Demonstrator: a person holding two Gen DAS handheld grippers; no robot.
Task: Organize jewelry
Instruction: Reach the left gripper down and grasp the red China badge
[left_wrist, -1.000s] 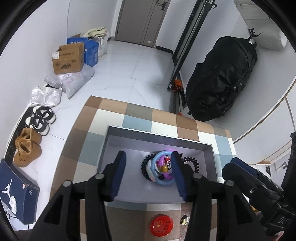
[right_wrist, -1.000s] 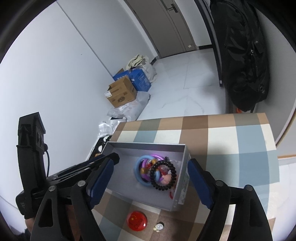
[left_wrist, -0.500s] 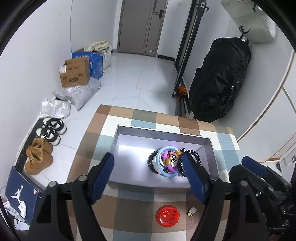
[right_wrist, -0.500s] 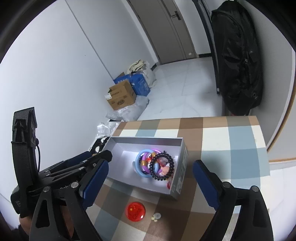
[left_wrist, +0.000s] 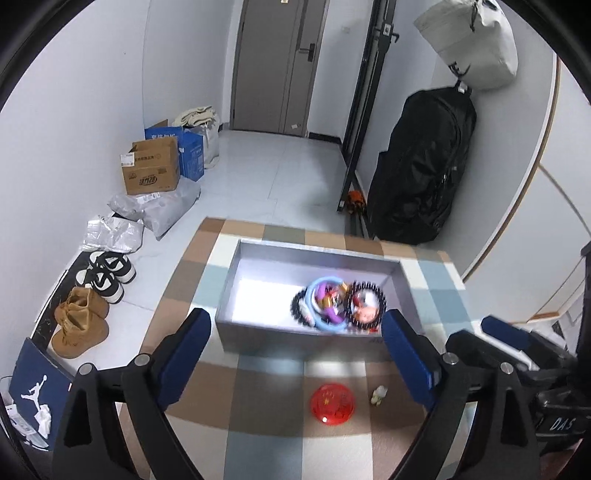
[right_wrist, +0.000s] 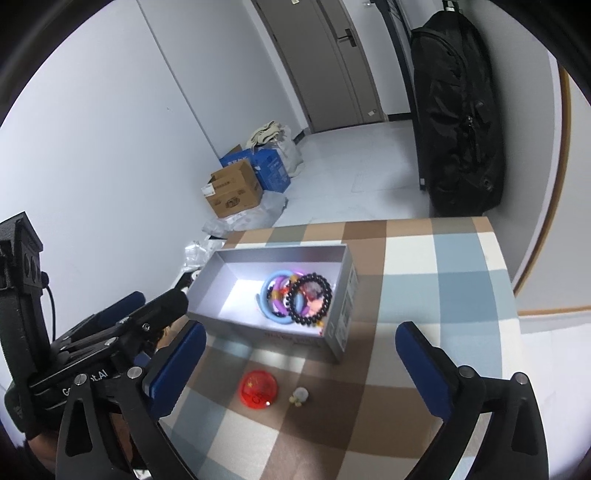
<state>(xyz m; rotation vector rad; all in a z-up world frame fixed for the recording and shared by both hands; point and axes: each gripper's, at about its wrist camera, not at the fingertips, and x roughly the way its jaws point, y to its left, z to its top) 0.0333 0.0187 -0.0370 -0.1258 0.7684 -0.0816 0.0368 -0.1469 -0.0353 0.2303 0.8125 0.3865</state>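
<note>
Bracelets (left_wrist: 338, 304) lie heaped in the right end of a grey box (left_wrist: 258, 332) on the checked bench (left_wrist: 266, 428), ahead of both sets of jaws. Left gripper (left_wrist: 297, 356) has just been opening; its jaws stand wide with nothing between them. Right gripper (right_wrist: 301, 363) likewise has just been opening, jaws wide and bare. Just below the box, between each pair of jaws, lie a red badge (right_wrist: 258, 388) and a small pale charm (right_wrist: 300, 396), near each other.
</note>
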